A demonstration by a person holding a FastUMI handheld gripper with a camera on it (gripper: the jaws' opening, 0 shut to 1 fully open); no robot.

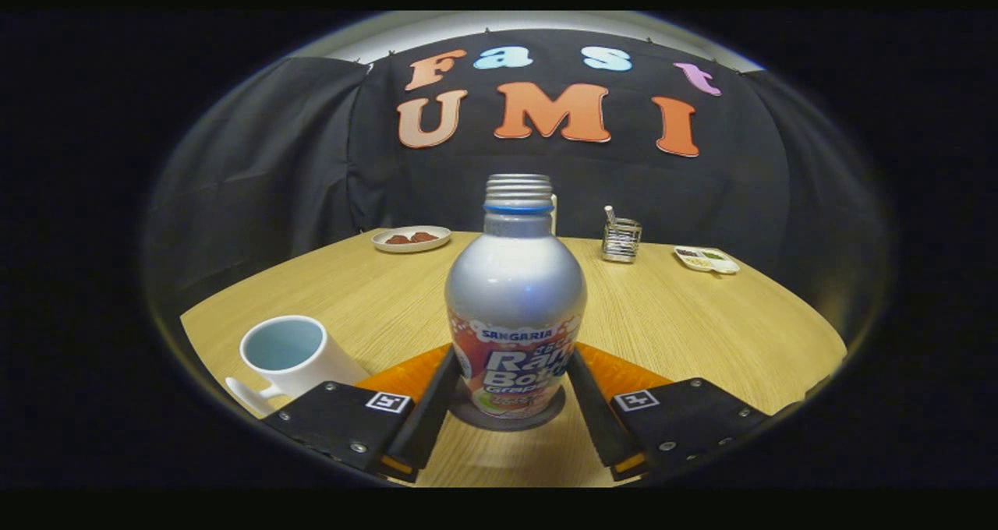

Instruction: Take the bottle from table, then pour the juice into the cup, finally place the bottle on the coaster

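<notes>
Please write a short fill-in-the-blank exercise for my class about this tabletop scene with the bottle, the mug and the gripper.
1. The bottle stands upright on a dark round ____.
2. The bottle's neck has no ____ on it, so its threads show.
3. The white mug stands on the table with its opening facing ____.
4. The gripper has one of its fingers on each side of the ____.

Missing words: coaster; cap; up; bottle

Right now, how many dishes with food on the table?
2. A round plate sits at the far edge beyond the mug; a compartment tray sits far on the other side, past the wire holder. The bottle between the jaws may hide more.
</notes>
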